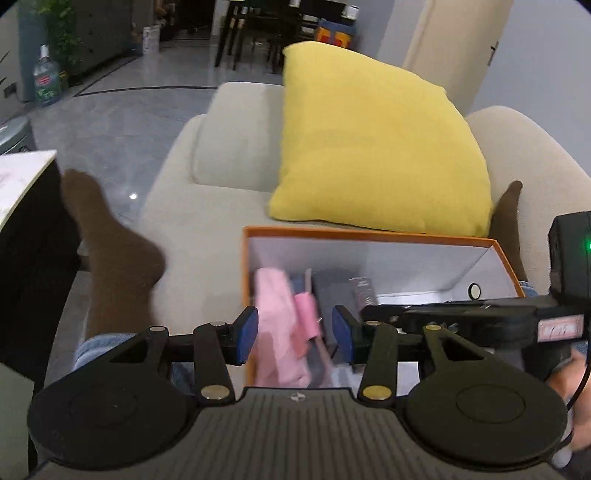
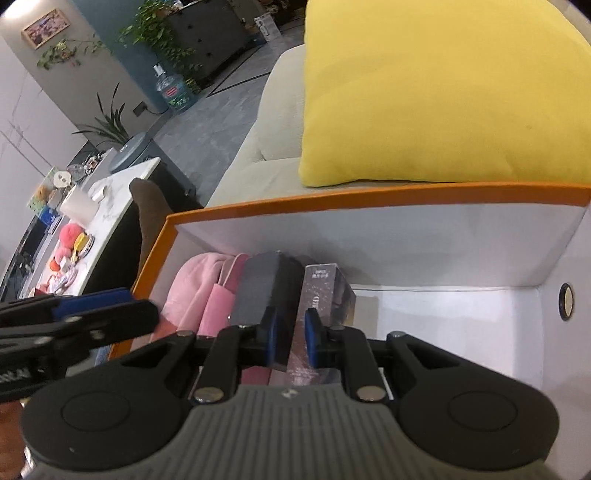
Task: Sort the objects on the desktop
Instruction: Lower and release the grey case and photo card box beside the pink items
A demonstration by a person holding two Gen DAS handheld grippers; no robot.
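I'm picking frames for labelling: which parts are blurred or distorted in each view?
Left wrist view: the pink cloth in the orange box is motion-smeared, the yellow cushion soft, and the edges curve with fisheye. Right wrist view: the box contents look sharper, and the box rim bows.

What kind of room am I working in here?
Most likely a home living room: a beige sofa with a yellow cushion, houseplants by the wall, and a cluttered marble-top coffee table alongside.
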